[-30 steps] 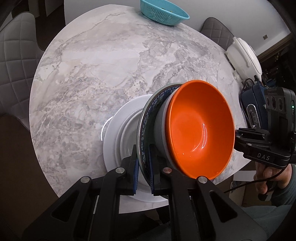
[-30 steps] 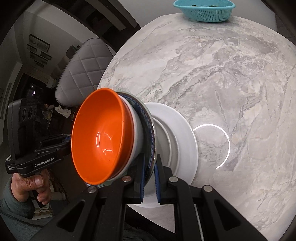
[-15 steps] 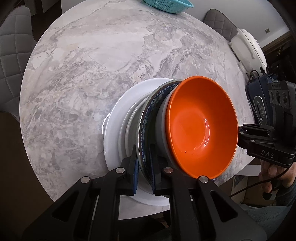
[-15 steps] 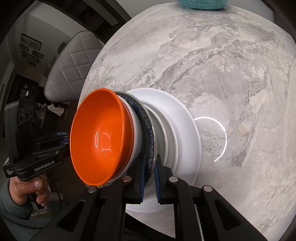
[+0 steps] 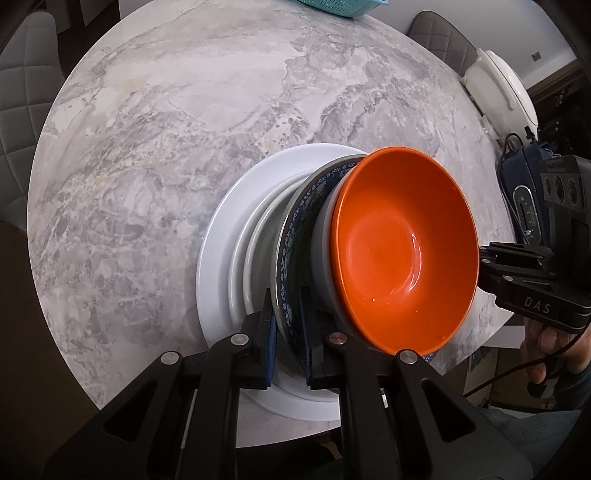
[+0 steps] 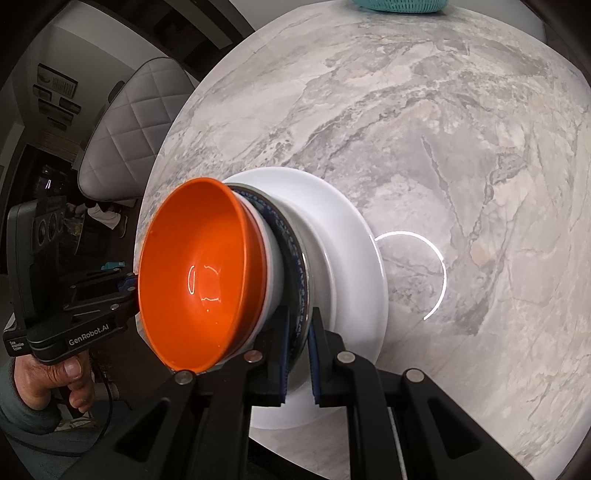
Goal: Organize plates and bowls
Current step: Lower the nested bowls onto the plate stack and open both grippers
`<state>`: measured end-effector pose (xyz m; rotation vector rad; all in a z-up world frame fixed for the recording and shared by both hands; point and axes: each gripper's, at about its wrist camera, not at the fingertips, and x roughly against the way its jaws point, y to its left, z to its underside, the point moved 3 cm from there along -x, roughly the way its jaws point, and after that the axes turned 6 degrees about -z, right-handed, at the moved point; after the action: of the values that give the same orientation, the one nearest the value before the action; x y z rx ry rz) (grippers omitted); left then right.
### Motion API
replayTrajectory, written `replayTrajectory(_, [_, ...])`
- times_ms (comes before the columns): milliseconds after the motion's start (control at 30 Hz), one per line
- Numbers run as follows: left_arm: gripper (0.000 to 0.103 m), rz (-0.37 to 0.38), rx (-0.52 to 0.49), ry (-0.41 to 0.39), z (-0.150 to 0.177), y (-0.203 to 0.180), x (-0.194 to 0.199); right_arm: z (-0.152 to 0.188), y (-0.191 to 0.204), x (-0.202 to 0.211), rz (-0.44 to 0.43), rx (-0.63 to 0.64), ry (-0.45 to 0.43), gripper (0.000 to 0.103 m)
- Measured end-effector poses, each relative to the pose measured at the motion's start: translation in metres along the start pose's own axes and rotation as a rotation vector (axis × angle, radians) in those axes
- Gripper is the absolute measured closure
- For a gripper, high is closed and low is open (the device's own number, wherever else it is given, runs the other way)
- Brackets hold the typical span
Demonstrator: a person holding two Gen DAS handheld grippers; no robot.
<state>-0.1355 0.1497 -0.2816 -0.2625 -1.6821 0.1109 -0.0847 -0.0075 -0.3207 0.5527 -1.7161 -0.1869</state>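
The left tool (image 5: 288,354) pinches the near rim of a blue-patterned plate (image 5: 291,236) between its two blue-padded fingers, and the right tool (image 6: 298,360) pinches the opposite rim of the same plate in the same way, so the plate is carried between the two. On that plate sits a pale grey-white bowl (image 5: 323,258) with a smooth matte outer wall, and nested inside it is a glossy orange bowl (image 5: 406,251), round and deep, its inside catching bright curved glints of light. This stack lies over a wide white plate (image 5: 218,266) with a broad flat rim and stepped inner rings, which rests on the round marble surface (image 5: 166,110); whether the patterned plate touches the white one cannot be told. The surface is light grey stone with darker cloudy veins and a polished face that mirrors a thin ring of light (image 6: 424,258) just beside the white plate. At the far edge stands a teal plastic basket (image 5: 343,5) with a perforated wall. Quilted grey chairs (image 6: 125,122) stand around the surface, and a white domed appliance (image 5: 498,96) sits off its right side. Each view shows the other tool's black body held in a bare hand (image 6: 48,376).
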Motion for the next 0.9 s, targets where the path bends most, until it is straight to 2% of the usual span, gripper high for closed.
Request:
replayTrajectory(200, [0.093, 0.01, 0.011, -0.026, -0.002, 0.004, 0.0, -0.003, 0.002, 0.0, 0.022, 0.03, -0.011, 0.089])
replayTrajectory(300, [0.088, 0.014, 0.027, -0.036, 0.001, 0.009, 0.003, -0.002, 0.003, 0.001, 0.04, 0.042, -0.02, 0.088])
replayTrajectory(367, [0.087, 0.021, 0.032, -0.05, 0.004, 0.011, 0.008, -0.002, 0.003, 0.001, 0.057, 0.042, -0.026, 0.085])
replayTrajectory(433, [0.084, 0.021, 0.029, -0.073, 0.006, 0.013, 0.016, 0.0, 0.002, 0.003, 0.07, 0.035, -0.037, 0.074])
replayTrajectory(467, [0.07, -0.001, 0.029, -0.082, 0.007, 0.014, 0.021, 0.001, 0.002, 0.005, 0.076, 0.03, -0.044, 0.073])
replayTrajectory(500, [0.046, -0.033, 0.03, -0.093, 0.008, 0.017, 0.025, 0.002, 0.001, 0.008, 0.081, 0.027, -0.052, 0.069])
replayTrajectory(533, [0.036, -0.036, 0.037, -0.113, 0.01, 0.021, 0.031, 0.004, 0.0, 0.011, 0.09, 0.021, -0.059, 0.064])
replayTrajectory(600, [0.0, -0.02, 0.062, -0.144, 0.013, 0.031, 0.045, 0.008, -0.002, 0.019, 0.115, 0.001, -0.078, 0.058])
replayTrajectory(700, [0.0, -0.04, 0.064, -0.215, 0.02, 0.041, 0.068, 0.017, -0.003, 0.036, 0.132, -0.028, -0.124, 0.033])
replayTrajectory(733, [0.0, -0.045, 0.054, -0.237, 0.022, 0.042, 0.074, 0.02, -0.003, 0.042, 0.141, -0.036, -0.141, 0.03])
replayTrajectory(900, [0.0, -0.046, 0.04, -0.314, 0.031, 0.043, 0.106, 0.034, 0.007, 0.062, 0.199, -0.07, -0.202, 0.025])
